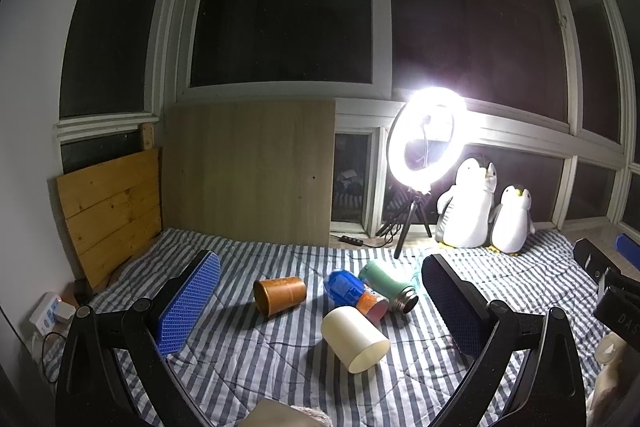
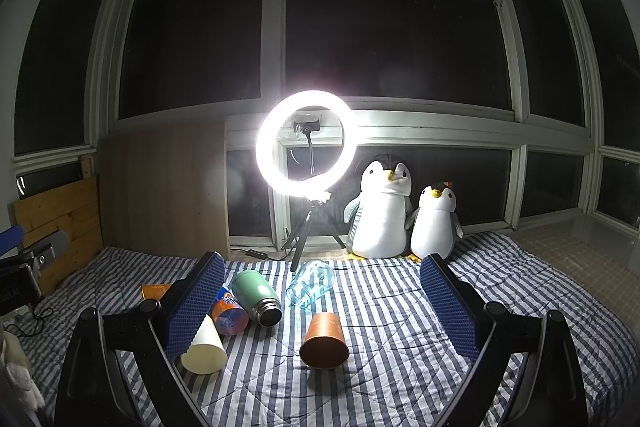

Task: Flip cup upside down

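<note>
Several cups lie on their sides on the striped bedding (image 1: pixel 248 355). The left wrist view shows an orange-brown cup (image 1: pixel 280 295), a cream cup (image 1: pixel 354 337), a blue-and-orange can (image 1: pixel 354 293) and a green flask (image 1: pixel 390 287) between the fingers of my open left gripper (image 1: pixel 320 263), which holds nothing. My right gripper (image 2: pixel 322 261) is also open and empty. A brown cup (image 2: pixel 324 341) lies between its fingers with its mouth toward me. Beyond it are a clear glass mug (image 2: pixel 310 283), the green flask (image 2: pixel 256 297), the can (image 2: pixel 228 313) and the cream cup (image 2: pixel 204 347). An orange cup (image 2: pixel 156 291) is half hidden behind the left finger.
A lit ring light (image 2: pixel 306 151) on a tripod stands at the back of the bed by the windows. Two penguin plush toys (image 2: pixel 384 215) sit right of it. Wooden boards (image 1: pixel 112 211) lean at the left, and a power strip (image 1: pixel 50 315) lies below them.
</note>
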A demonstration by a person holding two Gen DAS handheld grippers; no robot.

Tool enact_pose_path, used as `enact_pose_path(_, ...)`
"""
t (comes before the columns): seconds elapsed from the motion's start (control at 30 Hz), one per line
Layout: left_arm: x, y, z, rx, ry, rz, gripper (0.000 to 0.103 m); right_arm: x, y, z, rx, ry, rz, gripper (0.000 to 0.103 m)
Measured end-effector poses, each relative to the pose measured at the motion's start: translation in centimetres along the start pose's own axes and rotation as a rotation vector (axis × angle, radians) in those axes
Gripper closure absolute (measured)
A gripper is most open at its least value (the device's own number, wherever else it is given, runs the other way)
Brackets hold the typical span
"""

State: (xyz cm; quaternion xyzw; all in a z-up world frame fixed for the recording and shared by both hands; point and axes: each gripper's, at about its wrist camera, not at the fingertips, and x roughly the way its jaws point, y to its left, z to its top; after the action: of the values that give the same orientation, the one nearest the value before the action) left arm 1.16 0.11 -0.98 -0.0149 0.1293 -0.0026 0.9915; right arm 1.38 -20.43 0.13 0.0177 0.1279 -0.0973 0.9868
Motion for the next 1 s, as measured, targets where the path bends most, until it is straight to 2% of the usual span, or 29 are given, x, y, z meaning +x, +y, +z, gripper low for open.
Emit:
enact_pose_path(0.57, 1.1, -0.1, -0.2, 0.004, 0.021, 0.001, 0.001, 1.2, 0.2, 0.0, 0.0, 0.024, -0.001, 0.006)
enact_pose_path(1.0, 4.5, 1.3, -0.2, 0.004, 0.085, 0.041, 0.001, 3.5, 0.2, 0.0, 0.006, 0.083, 0.006, 0.006)
